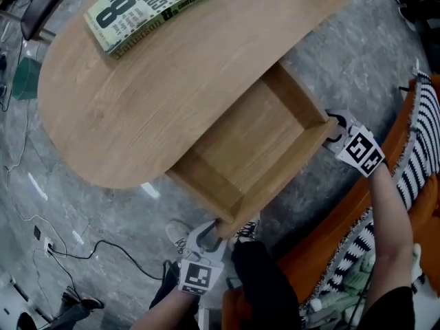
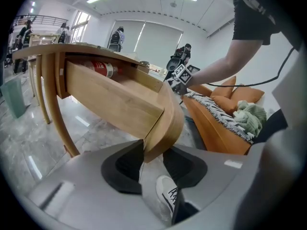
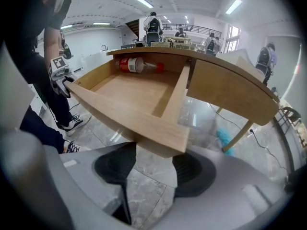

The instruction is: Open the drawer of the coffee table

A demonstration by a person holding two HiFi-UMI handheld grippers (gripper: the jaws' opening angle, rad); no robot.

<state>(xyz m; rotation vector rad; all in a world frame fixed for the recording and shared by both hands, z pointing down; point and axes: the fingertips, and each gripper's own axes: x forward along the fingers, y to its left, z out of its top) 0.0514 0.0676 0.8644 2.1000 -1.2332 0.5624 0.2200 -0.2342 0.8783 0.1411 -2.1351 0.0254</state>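
Two pairs of jaws clenched: left gripper (image 1: 210,234) and right gripper (image 1: 335,130) each grasp one end of the drawer (image 1: 251,146) front. Drawer light wood, shallow, pulled well out from under oval desk (image 1: 158,95).

Pale wood drawer (image 1: 256,139), orange sofa (image 1: 328,234), black-white striped throw (image 1: 422,139)

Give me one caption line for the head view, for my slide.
Coffee table drawer pulled open, the left hand-held gripper and right hand-held gripper clamped on its front corners.
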